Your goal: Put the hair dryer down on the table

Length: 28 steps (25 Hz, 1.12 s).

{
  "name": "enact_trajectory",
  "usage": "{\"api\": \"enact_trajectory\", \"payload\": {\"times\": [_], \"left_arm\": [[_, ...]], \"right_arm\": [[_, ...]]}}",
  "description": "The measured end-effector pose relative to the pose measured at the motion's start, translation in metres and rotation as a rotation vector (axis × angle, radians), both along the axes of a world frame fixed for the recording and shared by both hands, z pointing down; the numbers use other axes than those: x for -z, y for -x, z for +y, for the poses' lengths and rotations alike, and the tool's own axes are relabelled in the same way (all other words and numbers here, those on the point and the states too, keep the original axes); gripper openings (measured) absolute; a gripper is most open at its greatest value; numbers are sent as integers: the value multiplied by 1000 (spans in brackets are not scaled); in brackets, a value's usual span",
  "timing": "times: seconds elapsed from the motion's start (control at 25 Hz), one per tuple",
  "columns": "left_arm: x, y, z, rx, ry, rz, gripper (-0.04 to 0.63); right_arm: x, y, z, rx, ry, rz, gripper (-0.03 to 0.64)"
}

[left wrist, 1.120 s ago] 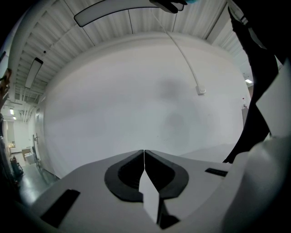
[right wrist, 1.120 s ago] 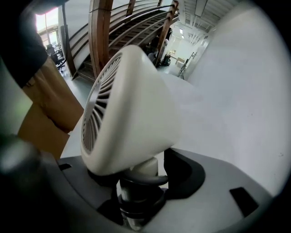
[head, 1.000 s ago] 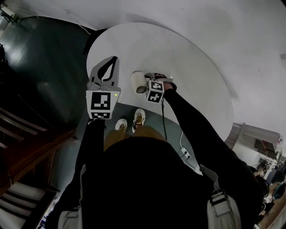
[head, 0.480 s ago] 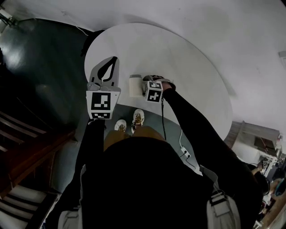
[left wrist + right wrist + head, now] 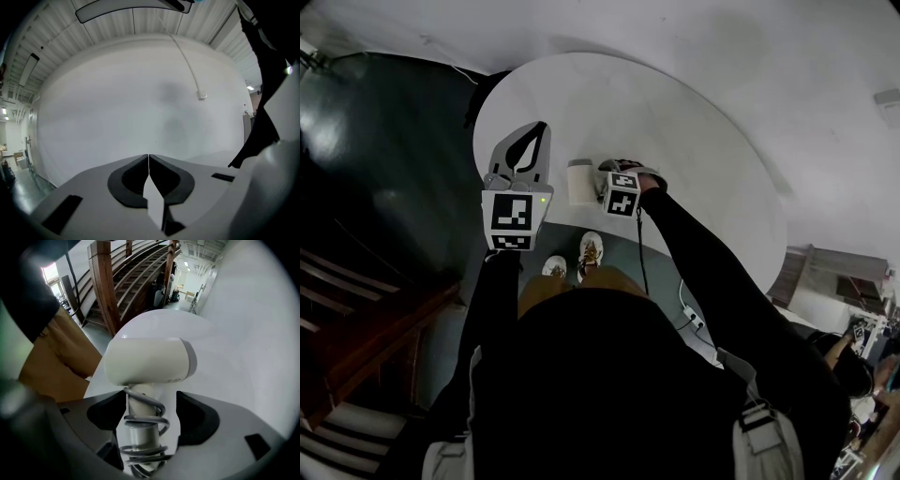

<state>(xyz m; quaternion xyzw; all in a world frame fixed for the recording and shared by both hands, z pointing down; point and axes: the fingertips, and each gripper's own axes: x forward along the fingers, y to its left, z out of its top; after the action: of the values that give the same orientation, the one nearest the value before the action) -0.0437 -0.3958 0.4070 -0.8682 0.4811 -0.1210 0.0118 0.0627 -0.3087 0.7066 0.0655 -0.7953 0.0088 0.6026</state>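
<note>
The right gripper (image 5: 150, 400) has just been opening and its jaws now stand spread wide, with the cord-wrapped handle of the hair dryer (image 5: 145, 362) loose between them. I judge the dryer set down on the table (image 5: 675, 122) near its near edge; only withdrawal is left. The right hand points steeply down over it, while the left gripper (image 5: 148, 161), pressed together and empty, is held about level alongside.

Black long sleeves (image 5: 712, 272), mustard trousers (image 5: 553, 291), white shoes (image 5: 592, 248) (laces indistinct). Tools: left gripper (image 5: 148, 157) and right gripper (image 5: 152, 404), grey shells, each bearing a black-and-white marker cube (image 5: 512, 220).
</note>
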Motion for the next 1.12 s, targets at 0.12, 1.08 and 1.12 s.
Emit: {"api": "enact_trajectory", "payload": {"times": [0.12, 1.08, 1.12], "left_arm": [[3, -4, 0, -22, -5, -1, 18], [33, -44, 47, -271, -119, -6, 18], [32, -45, 51, -281, -119, -4, 18]], "right_arm": [[7, -2, -2, -30, -10, -4, 328], [173, -16, -21, -758, -496, -491, 328], [187, -16, -18, -793, -523, -538, 328]]}}
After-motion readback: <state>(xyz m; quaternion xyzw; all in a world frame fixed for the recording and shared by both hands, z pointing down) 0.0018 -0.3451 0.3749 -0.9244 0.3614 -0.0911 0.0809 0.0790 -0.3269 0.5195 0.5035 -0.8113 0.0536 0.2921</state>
